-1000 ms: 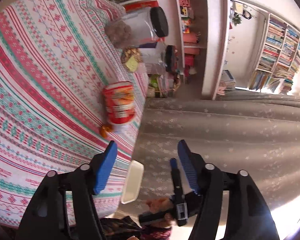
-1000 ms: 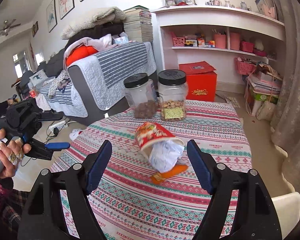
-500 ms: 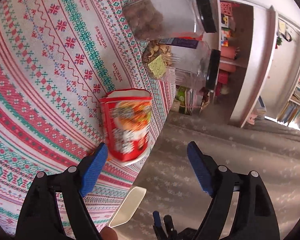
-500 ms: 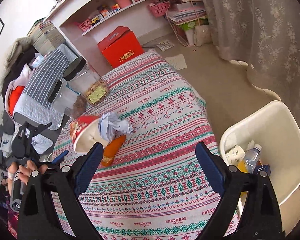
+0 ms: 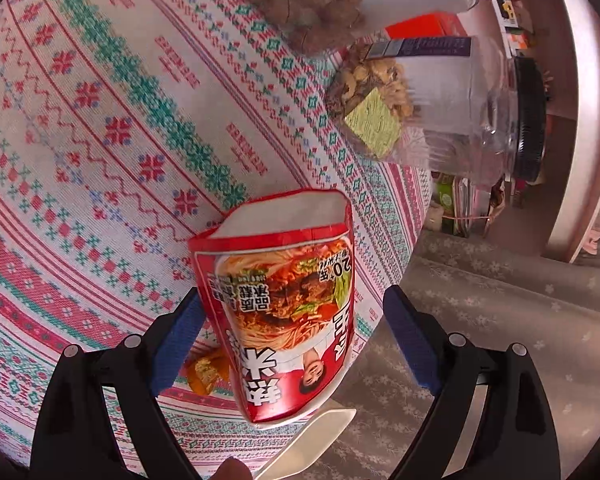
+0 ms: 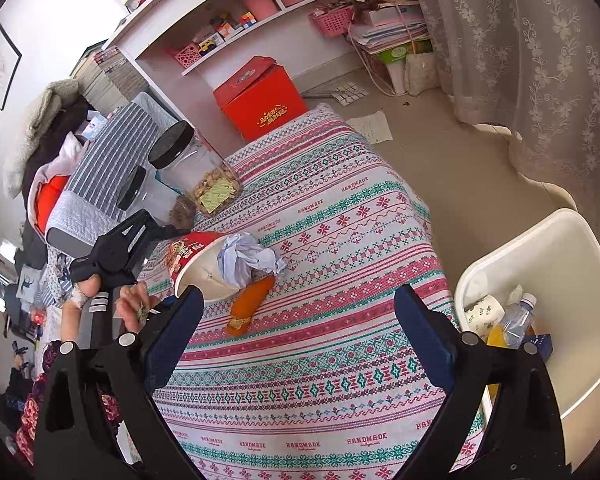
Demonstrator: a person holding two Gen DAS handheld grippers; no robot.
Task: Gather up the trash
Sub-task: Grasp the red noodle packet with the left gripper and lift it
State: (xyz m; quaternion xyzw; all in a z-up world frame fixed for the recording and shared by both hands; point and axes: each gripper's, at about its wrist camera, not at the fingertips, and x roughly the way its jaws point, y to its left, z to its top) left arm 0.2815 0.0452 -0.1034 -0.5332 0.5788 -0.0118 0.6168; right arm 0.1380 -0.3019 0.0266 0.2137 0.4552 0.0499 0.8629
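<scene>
A red instant-noodle cup [image 5: 284, 304] lies on its side on the patterned tablecloth [image 5: 100, 140]. My left gripper [image 5: 296, 340] is open, its blue pads on either side of the cup; the left pad seems to touch it. In the right wrist view the cup [image 6: 198, 266] has a crumpled white paper [image 6: 248, 258] at its mouth and an orange wrapper [image 6: 250, 304] beside it. My right gripper [image 6: 296, 340] is open and empty above the table. A white trash bin [image 6: 556, 280] stands at the right with a bottle and cartons inside.
Two clear jars with black lids [image 6: 196, 168] stand at the table's far side; they also show in the left wrist view [image 5: 420, 96]. A red box [image 6: 260, 100], shelves and a lace curtain [image 6: 540, 60] lie beyond. The bin's rim [image 5: 312, 440] shows below the table edge.
My left gripper has closed in on the noodle cup, which now sits between its pads. My right gripper has risen and tilted down over the table and bin.
</scene>
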